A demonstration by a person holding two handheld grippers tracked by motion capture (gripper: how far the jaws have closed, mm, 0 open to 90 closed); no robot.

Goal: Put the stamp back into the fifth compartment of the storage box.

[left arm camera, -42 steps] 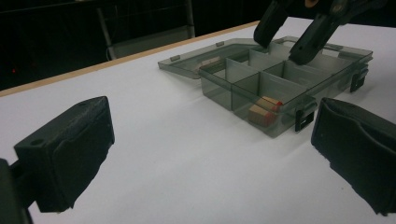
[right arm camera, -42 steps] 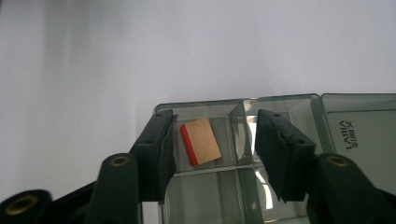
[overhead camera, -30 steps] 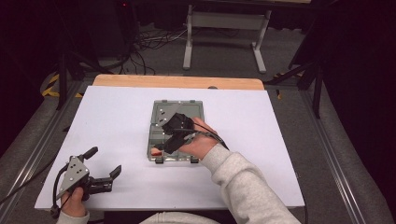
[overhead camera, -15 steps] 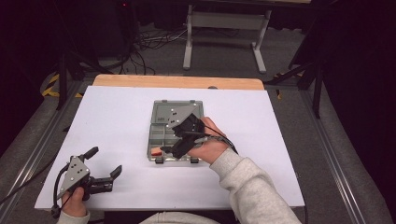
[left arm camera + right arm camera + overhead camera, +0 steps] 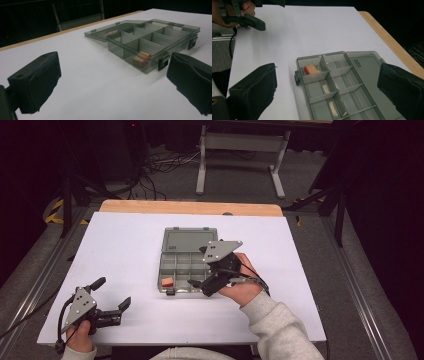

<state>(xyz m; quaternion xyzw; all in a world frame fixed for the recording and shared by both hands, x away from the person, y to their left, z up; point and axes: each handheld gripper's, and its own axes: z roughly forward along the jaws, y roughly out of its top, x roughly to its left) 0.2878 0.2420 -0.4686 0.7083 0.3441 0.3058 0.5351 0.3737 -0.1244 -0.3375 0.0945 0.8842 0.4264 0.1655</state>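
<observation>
Table [image 5: 125, 250]: white work surface with a wooden strip along its far edge; it bears everything listed below.
Organizer box [image 5: 190, 261]: smoky translucent plastic case with dividers, near the middle of the table, lid laid open and flat on the far side, two dark latches on the near wall. In the right gripper view [image 5: 337, 82] the lid lies to the right of the compartments.
Right gripper [image 5: 206, 285]: held in the person's right hand just over the near right corner of the box, grey three-cornered plate on top. Its jaws have just been opening and now stand spread wide, nothing between them; its own view looks down on the compartments between the two black jaws.
Left gripper [image 5: 111, 297]: held low over the near left part of the table, well apart from the box, jaws spread, nothing between them. It also appears at the upper left of the right gripper view [image 5: 249, 20].
Wooden block with red end [image 5: 167, 281]: lies in the near left corner compartment of the box; seen through the wall in the left gripper view [image 5: 141, 59].
Pale stick-like pieces [image 5: 329, 100]: lie in compartments further along the box; too small to identify.
</observation>
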